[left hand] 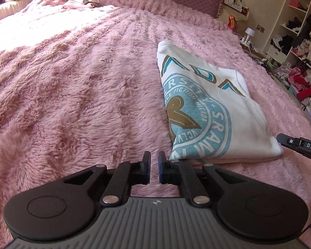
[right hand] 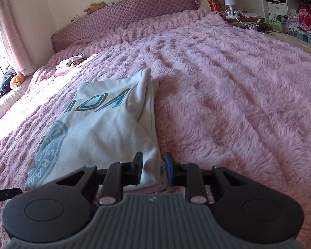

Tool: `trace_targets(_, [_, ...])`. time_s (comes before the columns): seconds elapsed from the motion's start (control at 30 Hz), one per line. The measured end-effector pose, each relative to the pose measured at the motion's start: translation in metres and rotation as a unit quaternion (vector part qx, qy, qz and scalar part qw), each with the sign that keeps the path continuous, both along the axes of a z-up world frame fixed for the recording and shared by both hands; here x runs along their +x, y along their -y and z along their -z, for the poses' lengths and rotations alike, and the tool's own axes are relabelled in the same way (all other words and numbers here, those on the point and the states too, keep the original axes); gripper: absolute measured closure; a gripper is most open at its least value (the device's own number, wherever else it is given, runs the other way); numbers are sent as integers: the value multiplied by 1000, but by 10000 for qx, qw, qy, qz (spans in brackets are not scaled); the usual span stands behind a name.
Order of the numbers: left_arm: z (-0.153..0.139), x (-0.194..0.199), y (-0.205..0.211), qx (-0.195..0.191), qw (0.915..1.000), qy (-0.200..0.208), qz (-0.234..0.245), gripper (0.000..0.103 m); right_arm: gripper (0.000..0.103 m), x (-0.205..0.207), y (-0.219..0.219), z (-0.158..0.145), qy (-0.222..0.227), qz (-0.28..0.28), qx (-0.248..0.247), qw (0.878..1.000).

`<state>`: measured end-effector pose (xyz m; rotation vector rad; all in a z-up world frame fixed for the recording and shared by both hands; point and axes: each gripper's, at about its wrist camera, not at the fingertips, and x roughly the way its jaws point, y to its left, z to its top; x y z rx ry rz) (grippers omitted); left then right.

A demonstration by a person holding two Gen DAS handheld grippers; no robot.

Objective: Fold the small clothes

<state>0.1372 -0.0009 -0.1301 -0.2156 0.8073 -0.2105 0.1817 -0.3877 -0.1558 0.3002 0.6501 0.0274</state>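
A white T-shirt with a blue round print (left hand: 209, 112) lies folded into a narrow stack on the pink furry bedspread (left hand: 72, 95). My left gripper (left hand: 154, 170) hovers just left of the shirt's near corner, jaws a small gap apart and empty. In the right wrist view the shirt (right hand: 105, 128) lies ahead and to the left. My right gripper (right hand: 153, 171) is over the shirt's near right corner, jaws apart with the white edge between them, not pinched. The right gripper's body shows at the left wrist view's right edge (left hand: 300, 145).
A small folded pink-white garment (left hand: 80, 2) lies far up the bed near the quilted headboard (right hand: 124, 18). Pillows and a toy (right hand: 14, 81) lie at the bed's far left. A nightstand with a lamp (right hand: 230, 4) and cluttered shelves (left hand: 294, 47) stand right.
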Motion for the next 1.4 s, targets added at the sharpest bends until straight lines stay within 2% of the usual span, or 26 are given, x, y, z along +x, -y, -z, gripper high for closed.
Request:
trace_targets(0.13, [-21,22,5,-361,9991,209,8,89,83,15,-9,-21,413,-275,-62,9987])
trace_targets(0.27, [-26,49,28,-309,9989,301,182,86,83,41,-25,-29,546,-547,-29,9970])
trace_targets(0.4, [-21,65,50,-135,9990,256,337,86,83,58,-36,-22,421,-669,37,9969])
trace_targets(0.5, [-8,74,60,-12,9994,33,335,86,86,69,-39,-7,146,-600,-65,9981])
trace_targets(0.67, [0,76,58,-11,9996,-28,266,81,90,72,-34,11,10,-590,24,9983])
trace_targets(0.87, [-1,78,58,15,9995,-66,304,81,89,75,-34,10,-60,-610,34,9981])
trace_targets(0.97, [-2,79,58,7,9995,-81,313,81,83,74,-31,4,-44,-642,123,9979])
trace_targets(1.0, [-3,79,56,-34,9995,-90,307,81,76,73,-29,1,12,-632,194,9978])
trace_targets(1.03, [-5,79,53,-127,9995,-76,288,78,67,70,-26,-3,102,-618,286,9976])
trace_targets(1.1, [-10,78,42,-432,9988,-12,247,64,61,67,-17,-10,242,-557,374,9975])
trace_targets(1.13, [-12,78,34,-684,9973,-8,254,53,61,66,-11,-14,273,-507,428,9974])
trace_targets(1.17, [-12,79,25,-991,9948,-7,237,47,60,65,-3,-16,273,-476,530,9971])
trace_targets(1.2, [-11,82,11,-1476,9887,-34,247,47,56,66,2,-16,263,-461,633,9966])
trace_targets(1.27, [0,92,-13,-2334,9719,-250,159,40,50,67,22,-15,181,-392,1023,9938])
trace_targets(1.33, [14,102,-33,-2848,9575,-459,-41,40,45,70,38,-9,69,-356,1380,9898])
trace_targets(1.4, [28,113,-48,-3105,9483,-636,-150,40,43,75,54,0,-98,-304,1740,9842])
